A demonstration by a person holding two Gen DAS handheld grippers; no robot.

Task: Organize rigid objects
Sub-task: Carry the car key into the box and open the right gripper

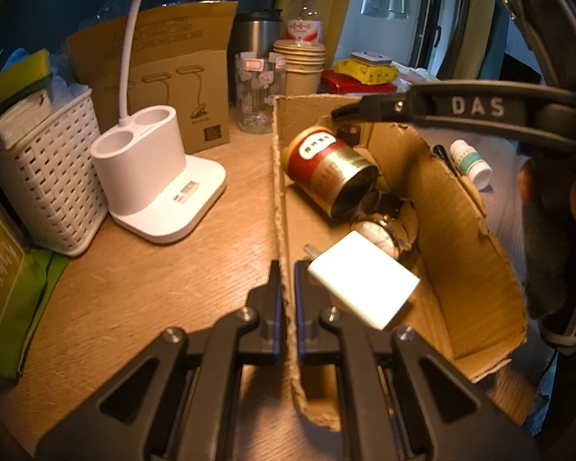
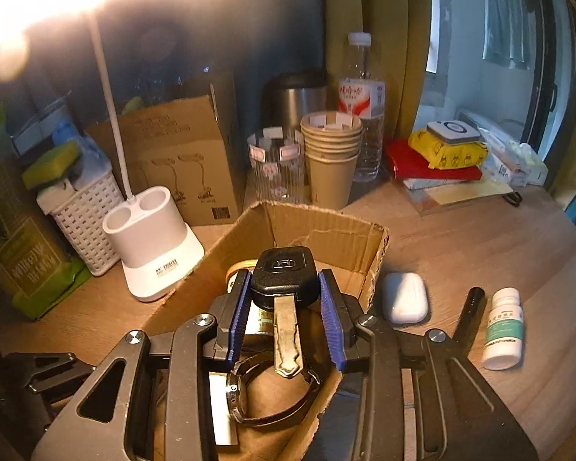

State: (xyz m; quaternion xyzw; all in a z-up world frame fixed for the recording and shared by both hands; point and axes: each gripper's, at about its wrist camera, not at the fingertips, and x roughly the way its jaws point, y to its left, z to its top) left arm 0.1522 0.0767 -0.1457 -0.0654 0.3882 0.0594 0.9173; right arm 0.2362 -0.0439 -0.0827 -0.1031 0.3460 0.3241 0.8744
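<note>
Fingers: left gripper [image 1: 287,299] clamped the cardboard box [image 1: 476,253] wall; right gripper [image 2: 284,307] held a car key [image 2: 283,272] above it. Boxed: tin [image 1: 328,171], charger [image 1: 361,284], wristwatch [image 2: 249,392]. Outstanding near table's right edge: earbud case [image 2: 405,297], pill bottle [image 2: 504,328], pen [image 2: 467,315].

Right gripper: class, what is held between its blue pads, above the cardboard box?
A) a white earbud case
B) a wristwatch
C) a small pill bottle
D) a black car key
D: the right gripper clamps the black car key by its head, blade hanging toward the camera over the cardboard box.
</note>
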